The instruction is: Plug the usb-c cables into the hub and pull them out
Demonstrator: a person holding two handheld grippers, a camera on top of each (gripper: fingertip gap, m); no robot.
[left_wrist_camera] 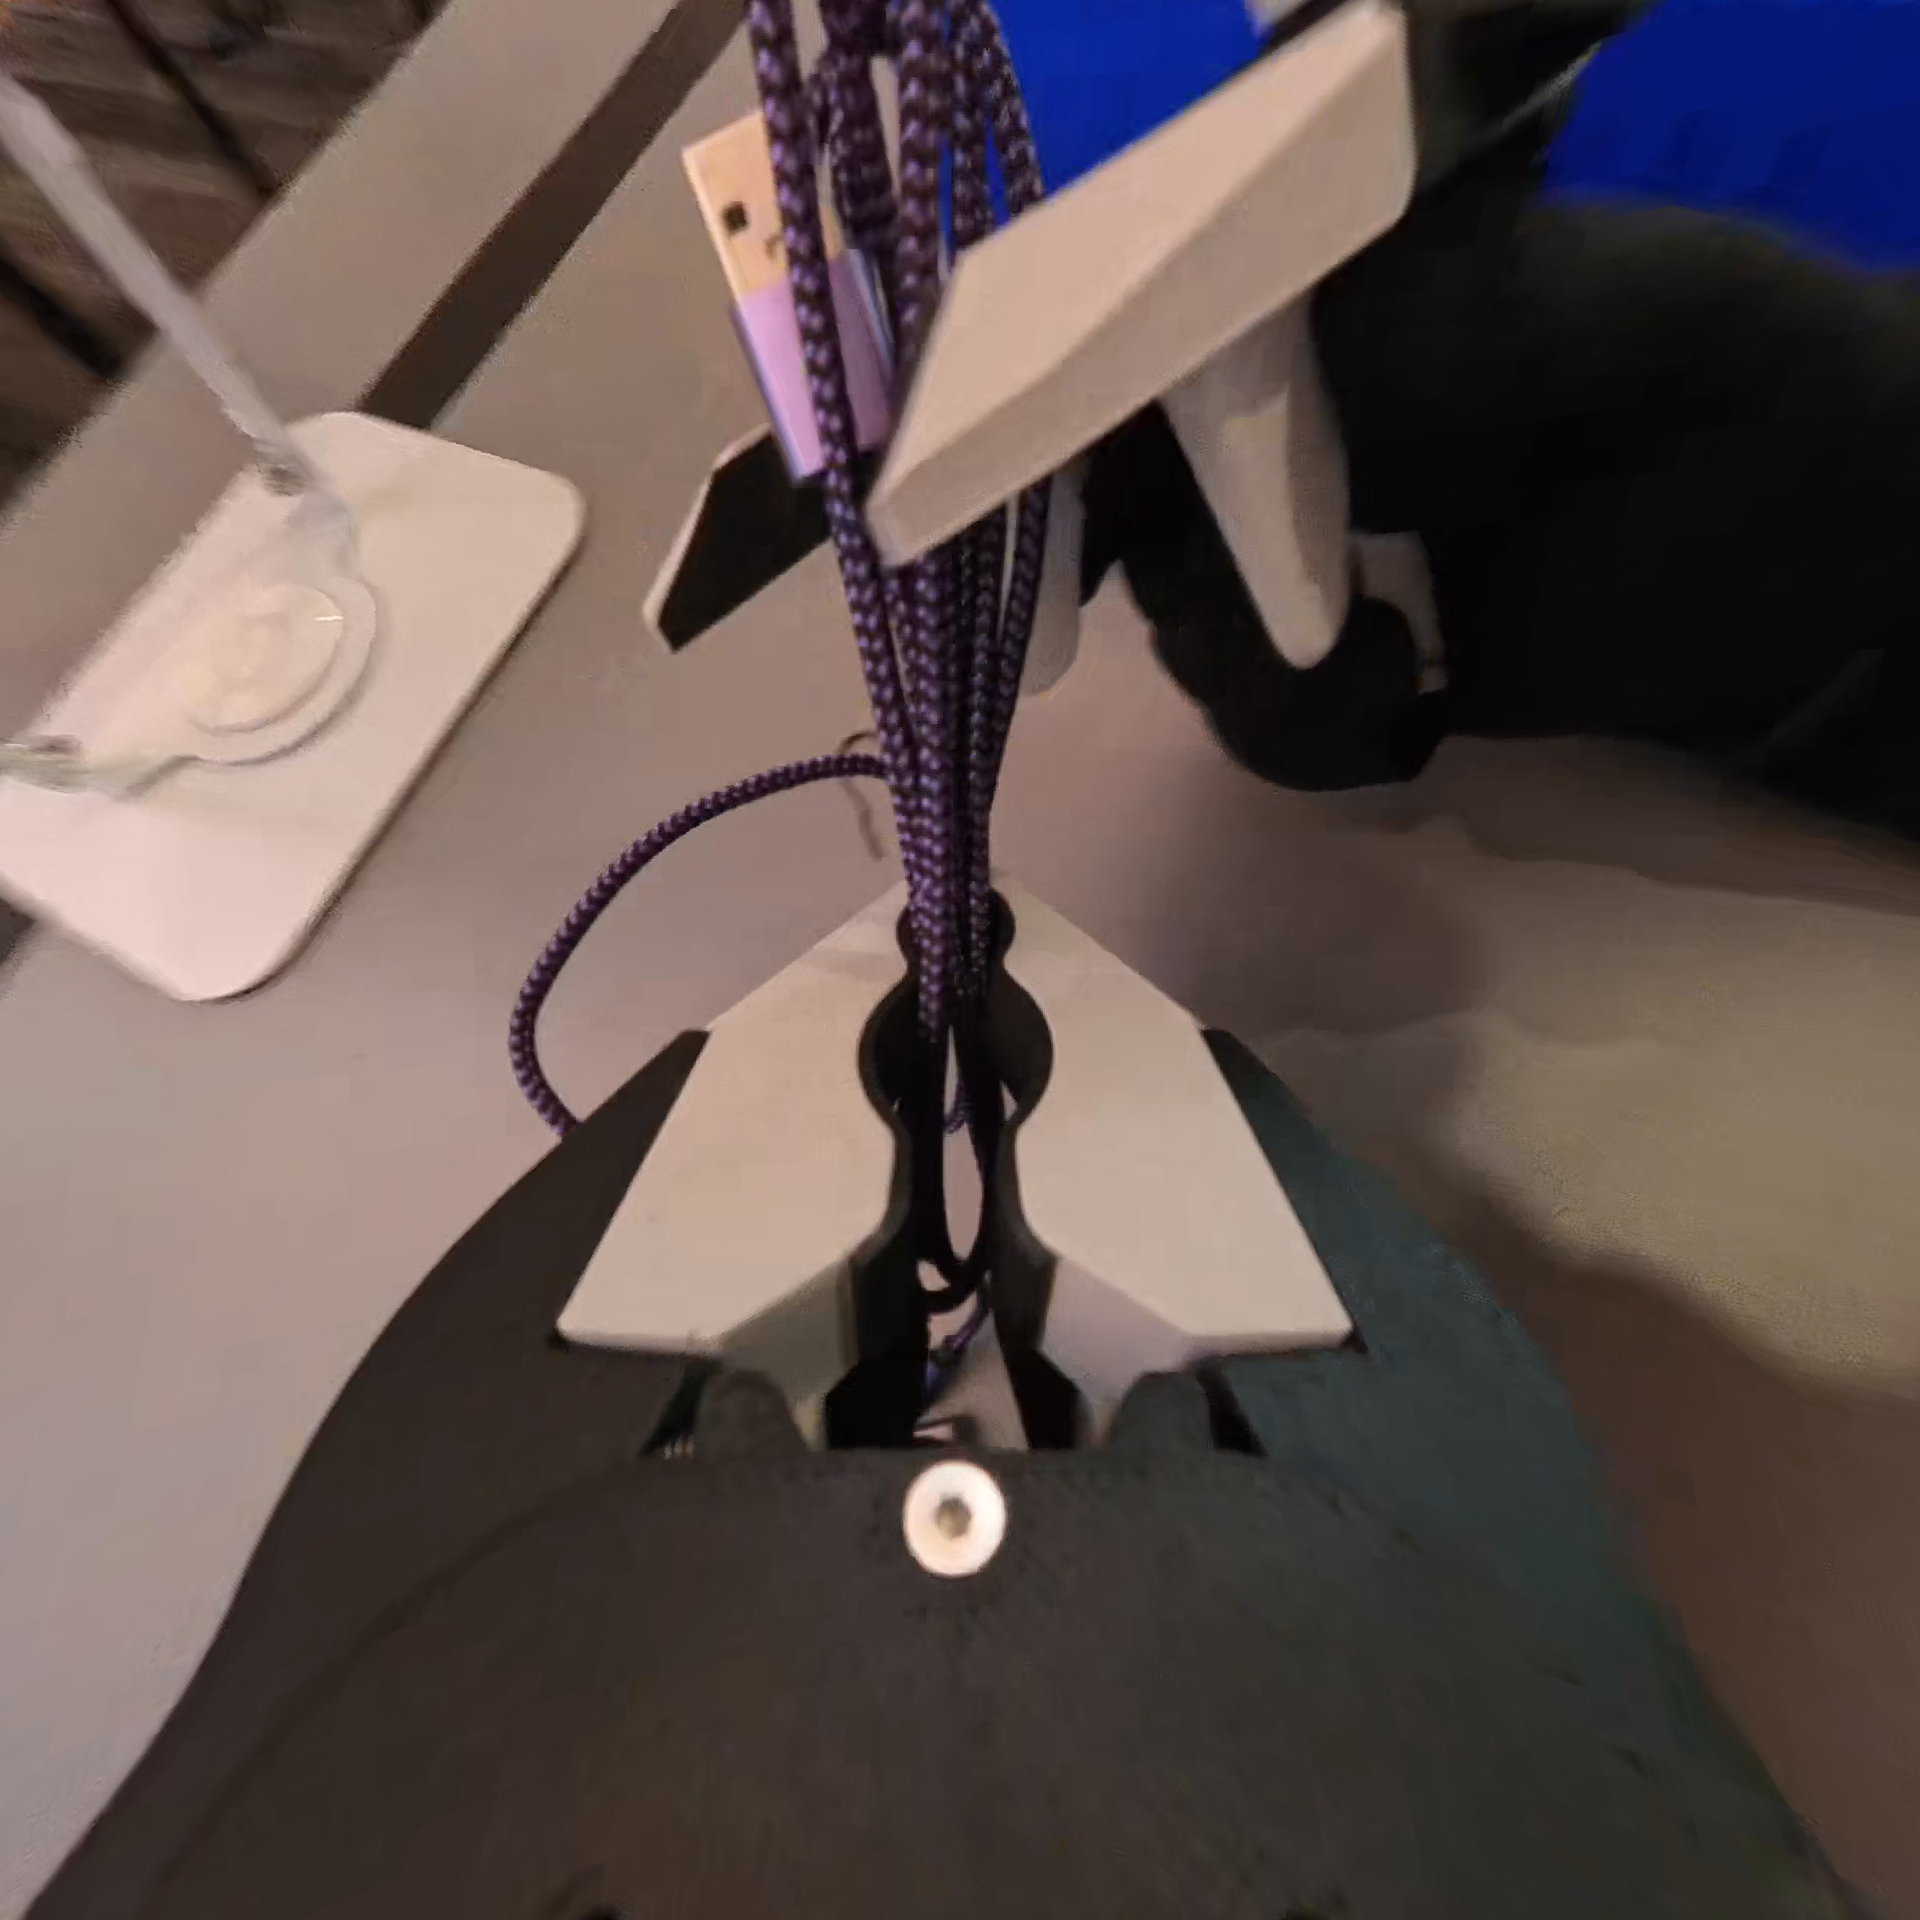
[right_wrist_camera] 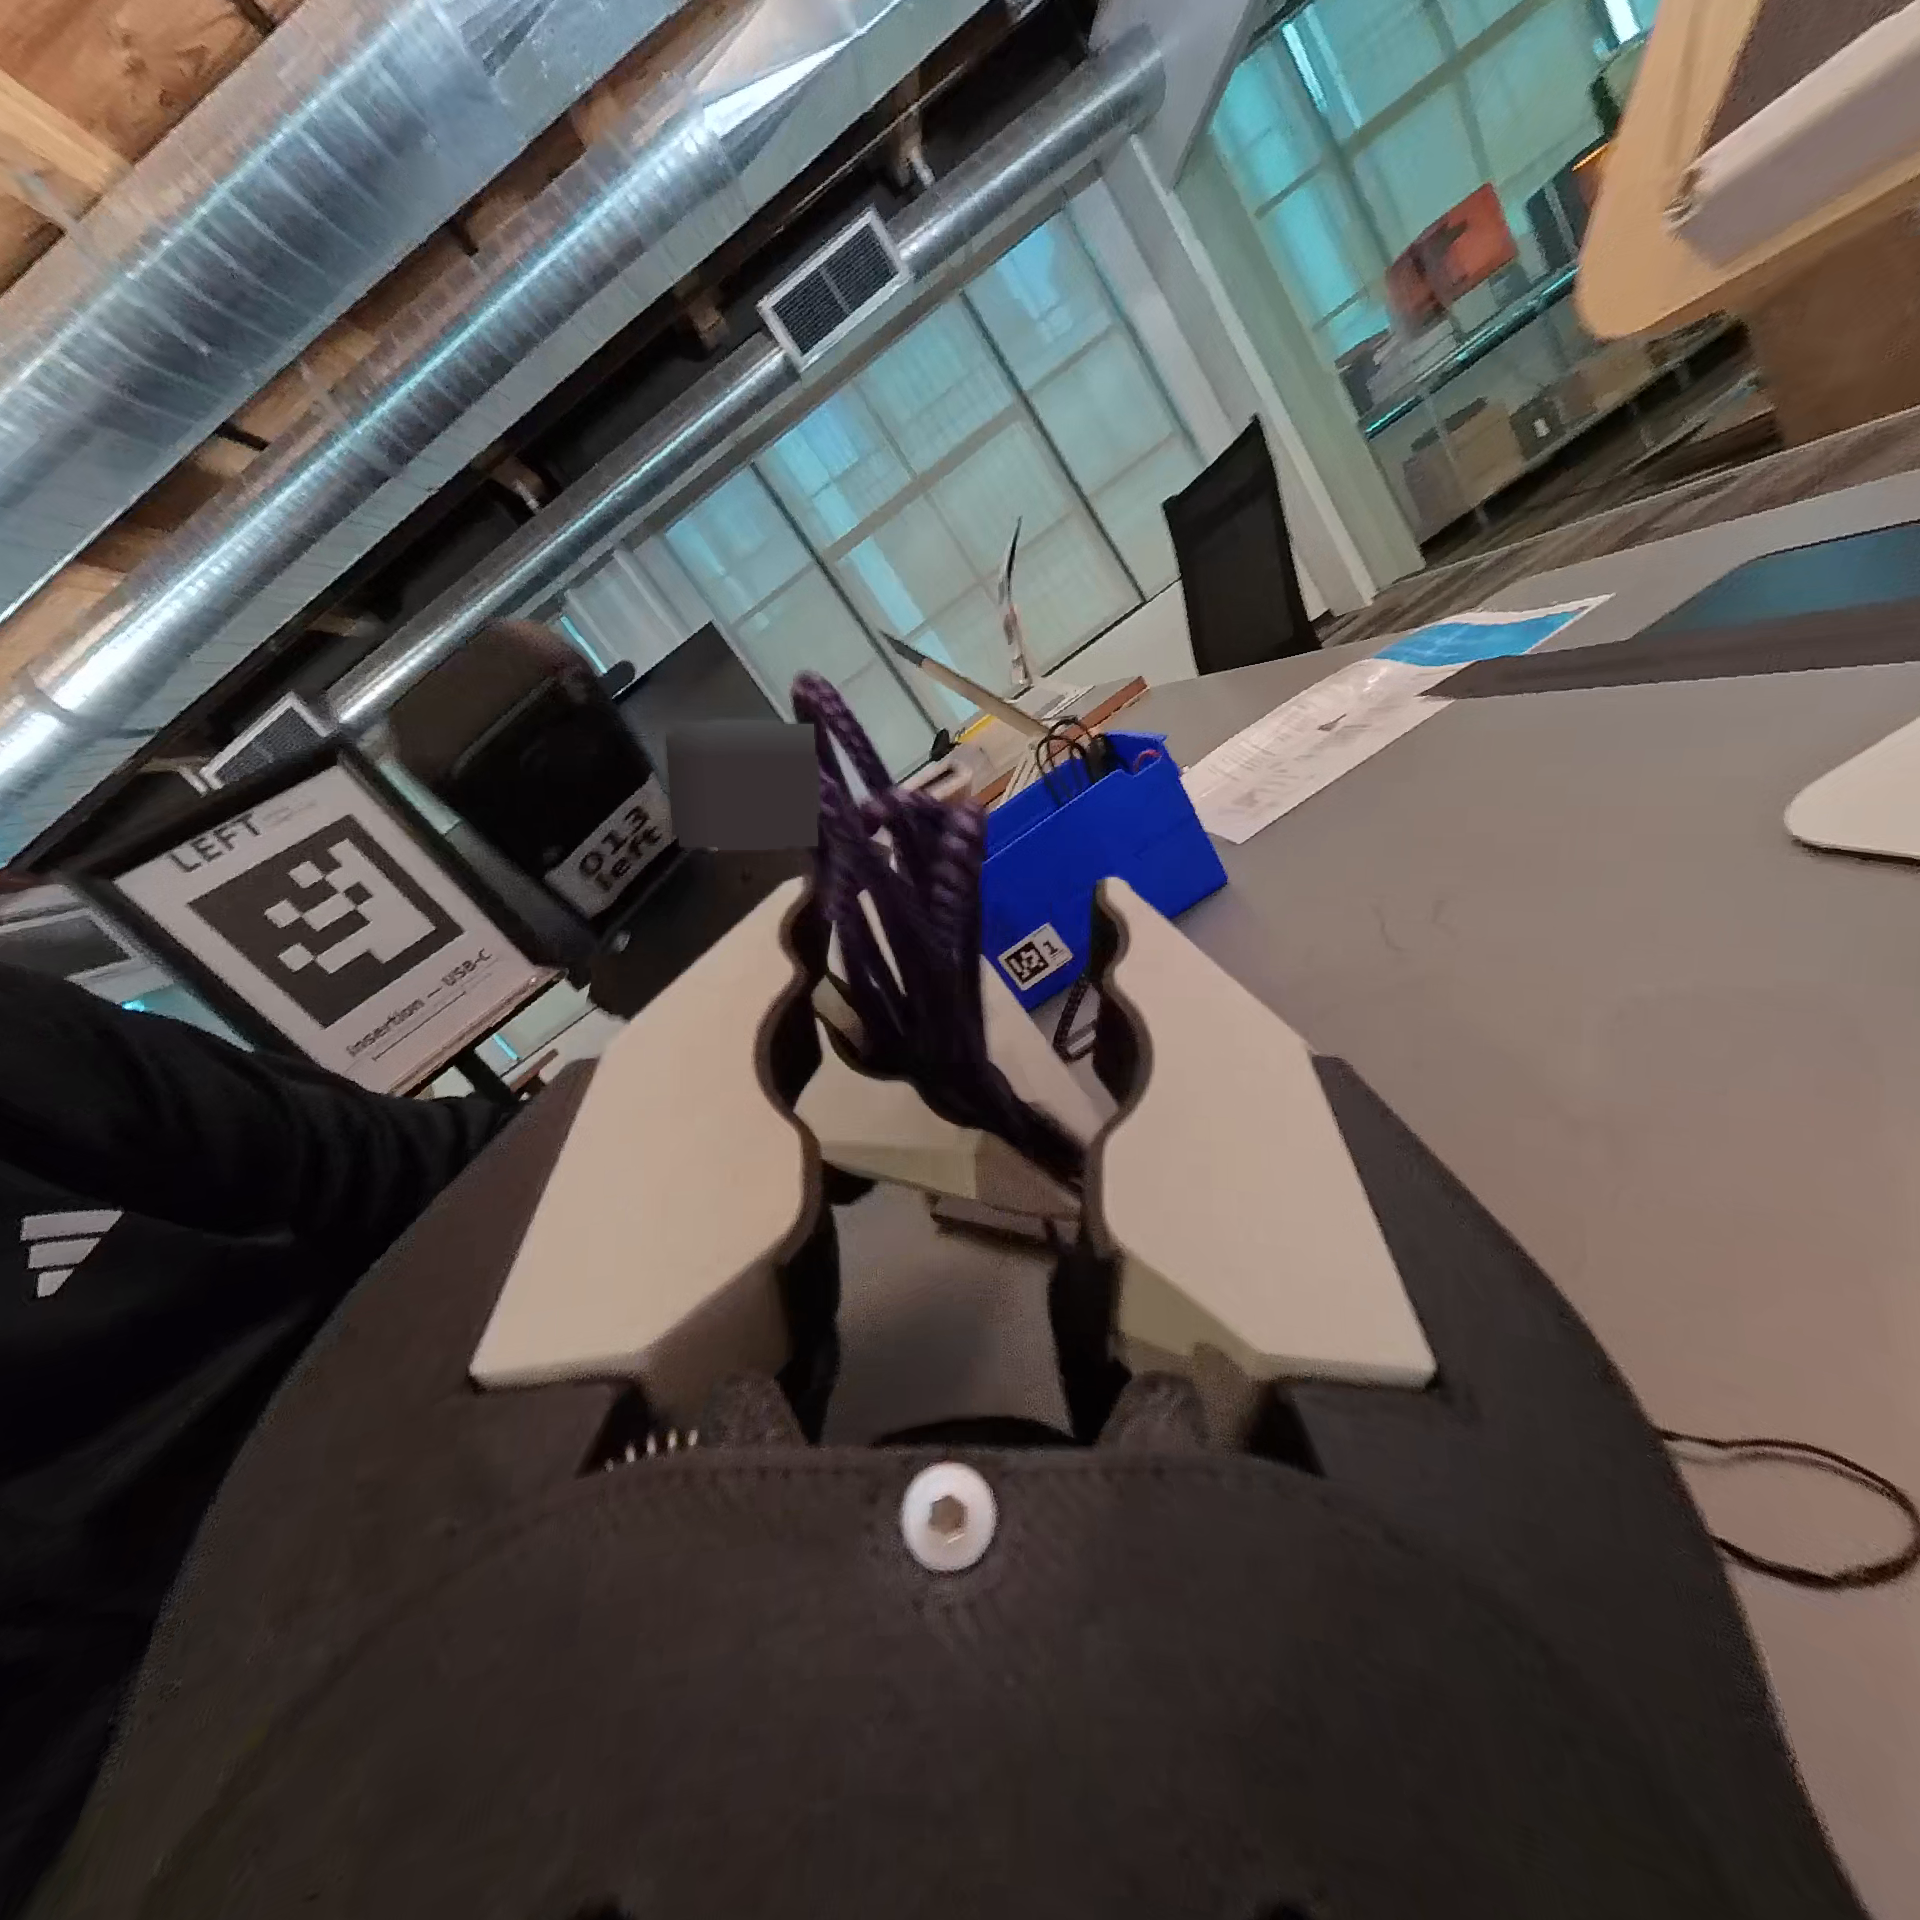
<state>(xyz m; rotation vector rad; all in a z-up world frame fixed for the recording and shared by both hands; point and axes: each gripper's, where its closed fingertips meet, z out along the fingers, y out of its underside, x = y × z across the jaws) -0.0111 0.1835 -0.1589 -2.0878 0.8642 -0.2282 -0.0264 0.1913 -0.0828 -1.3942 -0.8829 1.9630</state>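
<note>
Cables [left_wrist_camera: 940,831]: purple-and-black braided bundle, lilac plug shells, one flat silver plug showing.
Left tongs [left_wrist_camera: 951,935]: clamped on the bundle.
Right tongs [right_wrist_camera: 951,914]: spread wide, bundle between.
Worktop [left_wrist_camera: 260,1195]: grey.

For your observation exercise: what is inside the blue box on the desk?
Thin black wire loops stick up above the blue box rim. Its wall hides everything lower, so any other contents cannot be seen.

You have writing only in the right wrist view. A white card [right_wrist_camera: 312,925] at the left bears a black square code and print. A white sticker [right_wrist_camera: 608,857] sits on the dark housing [right_wrist_camera: 520,727] behind it. A small code tag [right_wrist_camera: 1034,961] is on the blue box [right_wrist_camera: 1101,852]. Printed sheets [right_wrist_camera: 1309,748] lie near the table's [right_wrist_camera: 1558,1039] far edge, and a striped logo [right_wrist_camera: 68,1247] marks the dark sleeve [right_wrist_camera: 156,1143].
</note>
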